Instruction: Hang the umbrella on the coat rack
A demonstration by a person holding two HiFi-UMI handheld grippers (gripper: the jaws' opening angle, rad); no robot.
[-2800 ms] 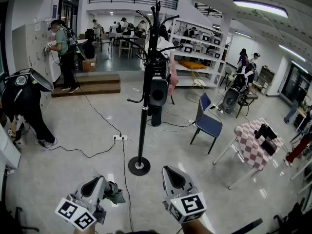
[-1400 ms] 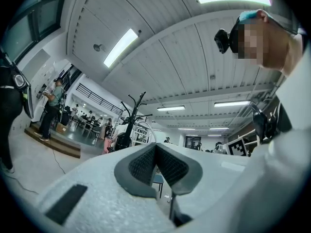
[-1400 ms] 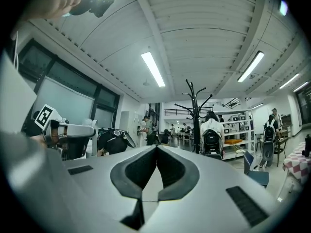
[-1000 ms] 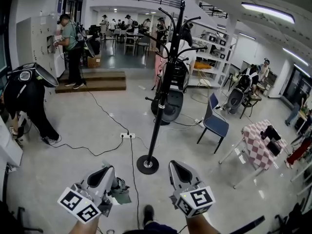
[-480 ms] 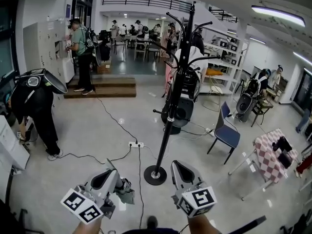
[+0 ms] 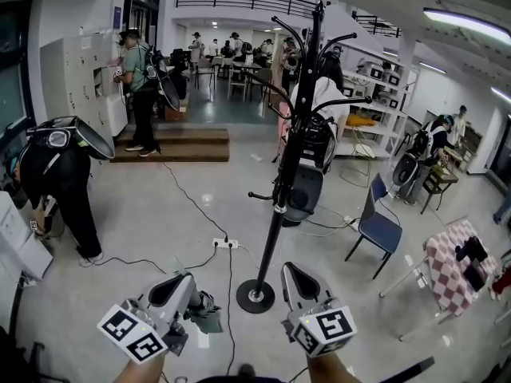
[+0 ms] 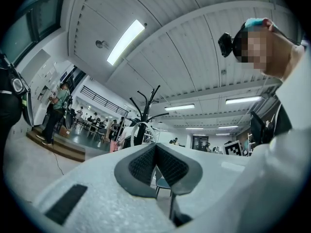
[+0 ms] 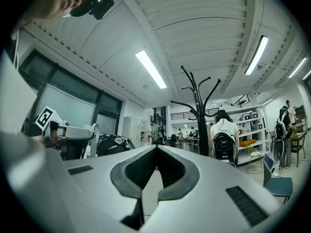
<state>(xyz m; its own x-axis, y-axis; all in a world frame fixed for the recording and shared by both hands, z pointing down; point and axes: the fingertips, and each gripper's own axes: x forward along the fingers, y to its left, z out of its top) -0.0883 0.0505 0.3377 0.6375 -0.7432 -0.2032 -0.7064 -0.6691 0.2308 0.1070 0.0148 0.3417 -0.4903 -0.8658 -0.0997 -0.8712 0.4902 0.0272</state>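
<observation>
The black coat rack (image 6: 281, 190) stands on the floor straight ahead, its round base (image 6: 255, 296) just beyond my grippers and its curved hooks (image 6: 315, 34) high up. It also shows in the left gripper view (image 7: 145, 115) and the right gripper view (image 8: 198, 115). My left gripper (image 6: 185, 277) and right gripper (image 6: 288, 268) are held low side by side, both shut with nothing between the jaws. I cannot make out an umbrella in any view.
A power strip (image 6: 225, 244) with cables lies on the floor left of the rack. A black scooter (image 6: 307, 182) stands behind it, with a blue chair (image 6: 375, 226) and a checked table (image 6: 455, 266) to the right. A person (image 6: 60, 174) bends over at left.
The view has come closer to the coat rack, whose base now sits just ahead of the grippers. Both grippers stay shut and keep their places in the view.
</observation>
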